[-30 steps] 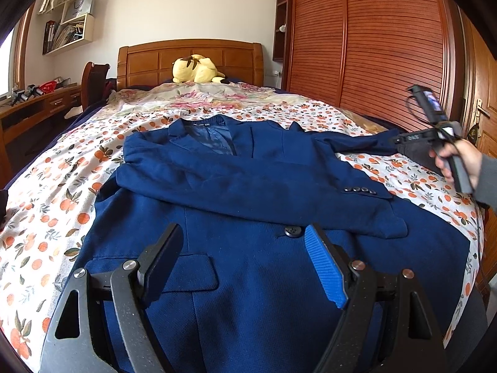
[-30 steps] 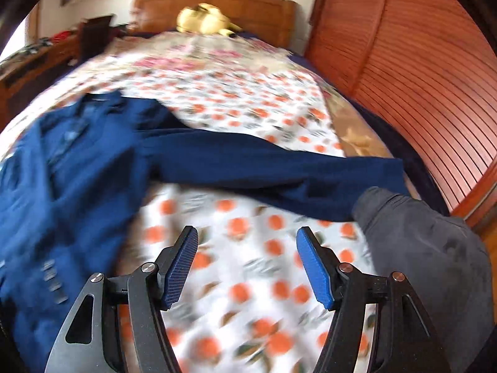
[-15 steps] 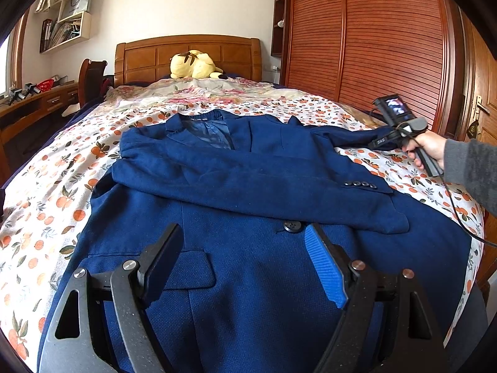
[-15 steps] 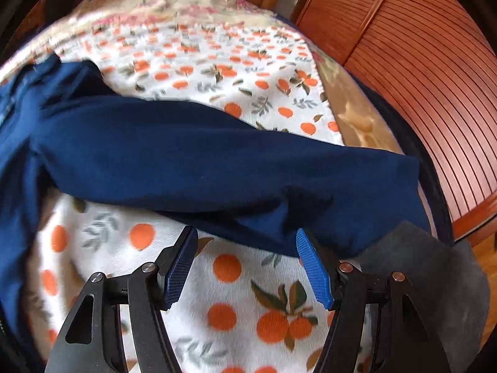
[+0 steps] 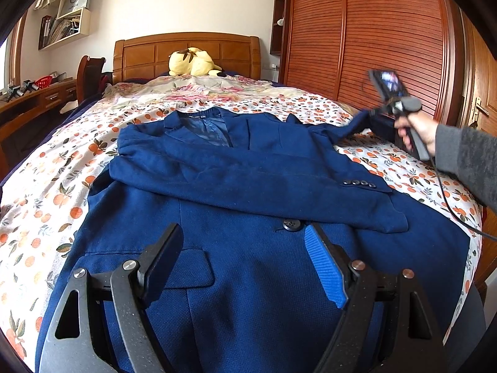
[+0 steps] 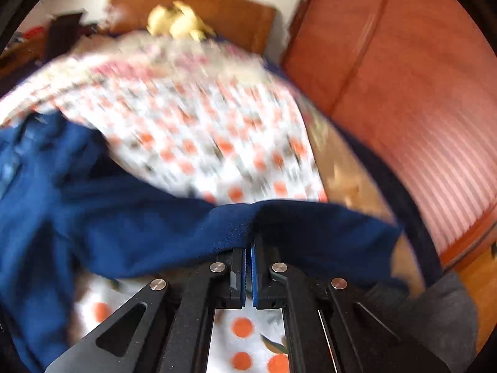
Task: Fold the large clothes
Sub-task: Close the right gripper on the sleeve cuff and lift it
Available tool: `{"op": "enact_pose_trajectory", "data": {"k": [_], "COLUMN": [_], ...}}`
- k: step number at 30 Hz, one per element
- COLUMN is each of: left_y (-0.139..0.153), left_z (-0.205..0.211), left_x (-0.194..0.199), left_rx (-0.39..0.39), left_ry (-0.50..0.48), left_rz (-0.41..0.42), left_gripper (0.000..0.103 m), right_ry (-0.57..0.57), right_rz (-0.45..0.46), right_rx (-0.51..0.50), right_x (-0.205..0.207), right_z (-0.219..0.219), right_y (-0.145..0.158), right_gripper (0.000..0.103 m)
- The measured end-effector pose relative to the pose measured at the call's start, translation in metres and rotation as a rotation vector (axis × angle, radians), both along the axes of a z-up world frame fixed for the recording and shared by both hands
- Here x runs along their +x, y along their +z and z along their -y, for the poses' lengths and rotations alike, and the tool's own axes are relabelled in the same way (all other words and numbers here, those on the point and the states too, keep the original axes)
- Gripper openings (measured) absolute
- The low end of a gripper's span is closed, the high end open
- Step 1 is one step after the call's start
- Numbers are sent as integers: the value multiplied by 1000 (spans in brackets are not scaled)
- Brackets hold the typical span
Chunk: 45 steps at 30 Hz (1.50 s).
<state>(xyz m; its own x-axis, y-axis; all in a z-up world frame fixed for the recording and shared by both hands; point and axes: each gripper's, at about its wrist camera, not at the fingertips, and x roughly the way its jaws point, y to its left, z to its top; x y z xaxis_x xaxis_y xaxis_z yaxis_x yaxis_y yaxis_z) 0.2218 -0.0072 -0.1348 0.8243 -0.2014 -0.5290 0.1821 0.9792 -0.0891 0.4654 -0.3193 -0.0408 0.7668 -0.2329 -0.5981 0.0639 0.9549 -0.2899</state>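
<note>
Sleeve (image 6: 174,227) edge now in right gripper (image 6: 248,248).

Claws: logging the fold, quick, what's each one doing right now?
Left claw: open, holding nothing, above the blue jacket.
Right claw: shut on the jacket's sleeve.

Light: soft, bright daylight, no harsh glare | Shadows: faint, soft-edged | Left wrist view: sharp, except the slightly smeared right hand (image 5: 417,129) | Right wrist view: heavy motion blur across the bedspread (image 6: 202,130) | Edges: fisheye bending, black corner vignette
</note>
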Motion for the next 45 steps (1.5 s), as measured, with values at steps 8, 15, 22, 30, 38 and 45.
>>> {"op": "enact_pose_trajectory", "data": {"k": [8, 15, 22, 30, 38, 45], "left_y": [1, 2, 1, 1, 1, 0], "left_z": [2, 1, 0, 1, 1, 1], "left_x": [-1, -1, -1, -1, 0, 1], "left_rx": [13, 8, 7, 8, 7, 7], "left_ry": [5, 5, 2, 3, 3, -1], "left_rz": [6, 7, 6, 6, 5, 1], "left_gripper": [81, 81, 81, 81, 81, 81], "right_ry": [363, 500, 429, 323, 160, 108], "right_rz": [70, -48, -93, -17, -55, -149], "right_rx": [92, 111, 132, 143, 185, 207], "right_x": [-76, -109, -111, -106, -67, -41], "right_z": [-108, -162, -151, -112, -78, -73], "right_y": [56, 28, 37, 44, 7, -27], "right_gripper": [2, 2, 45, 57, 60, 60]}}
